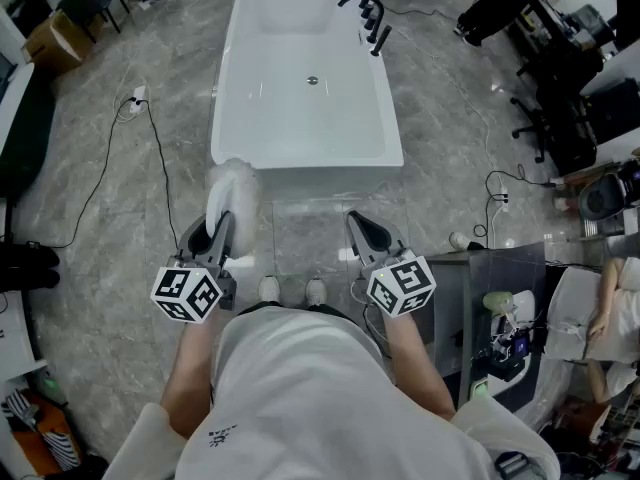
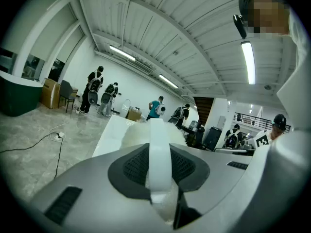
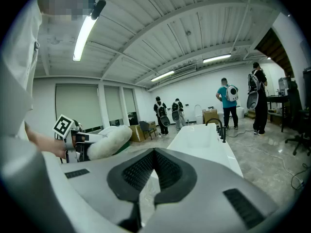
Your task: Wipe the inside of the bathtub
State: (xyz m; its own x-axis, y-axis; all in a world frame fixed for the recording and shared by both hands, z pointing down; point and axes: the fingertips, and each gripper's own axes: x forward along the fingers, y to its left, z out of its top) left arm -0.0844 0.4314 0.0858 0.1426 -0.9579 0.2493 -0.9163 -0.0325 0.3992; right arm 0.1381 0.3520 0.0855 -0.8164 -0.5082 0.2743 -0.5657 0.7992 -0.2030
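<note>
White duster between left fingers

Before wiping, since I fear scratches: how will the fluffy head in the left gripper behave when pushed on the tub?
The fluffy head looks soft, so it likely squashes and glides. Its white handle, clamped by the left gripper, looks rigid, so it probably won't flop.

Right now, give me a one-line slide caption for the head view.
Standing before the white bathtub, left gripper shut on a fluffy duster, right gripper shut and empty.
</note>
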